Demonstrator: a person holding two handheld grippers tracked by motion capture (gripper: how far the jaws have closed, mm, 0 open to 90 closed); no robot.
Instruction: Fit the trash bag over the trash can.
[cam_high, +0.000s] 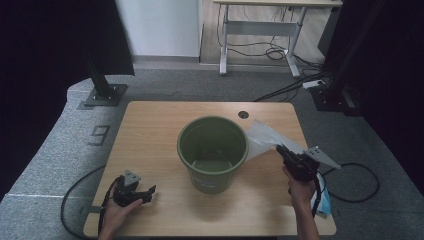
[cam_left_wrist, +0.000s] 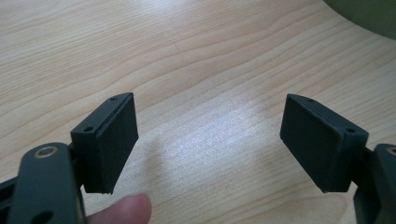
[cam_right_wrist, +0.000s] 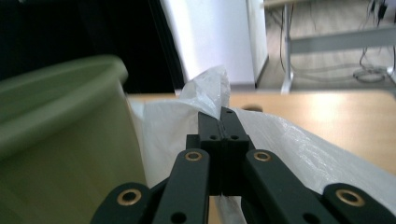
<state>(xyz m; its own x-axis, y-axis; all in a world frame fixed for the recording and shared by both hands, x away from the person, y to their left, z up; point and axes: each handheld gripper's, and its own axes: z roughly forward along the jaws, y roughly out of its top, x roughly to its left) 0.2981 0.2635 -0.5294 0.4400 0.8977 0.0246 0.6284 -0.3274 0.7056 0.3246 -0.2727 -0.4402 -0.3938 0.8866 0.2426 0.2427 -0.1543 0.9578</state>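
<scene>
High view: the right tool (cam_high: 281, 149), jaws pinched on a white plastic bag (cam_high: 265, 137), sits just right of the green bin (cam_high: 213, 150); the bag fans up and left toward the bin's rim. The left tool (cam_high: 145, 192), gaping and empty, rests on the wooden table (cam_high: 150, 130), farther off. Grey carpet and another desk lie behind.

From my remote seat I read just one sign: a large dark digit "9" (cam_high: 100, 135) marked on the grey carpeted floor (cam_high: 60, 150), just left of the light wooden worktop (cam_high: 150, 150). I find no other readable lettering.
</scene>
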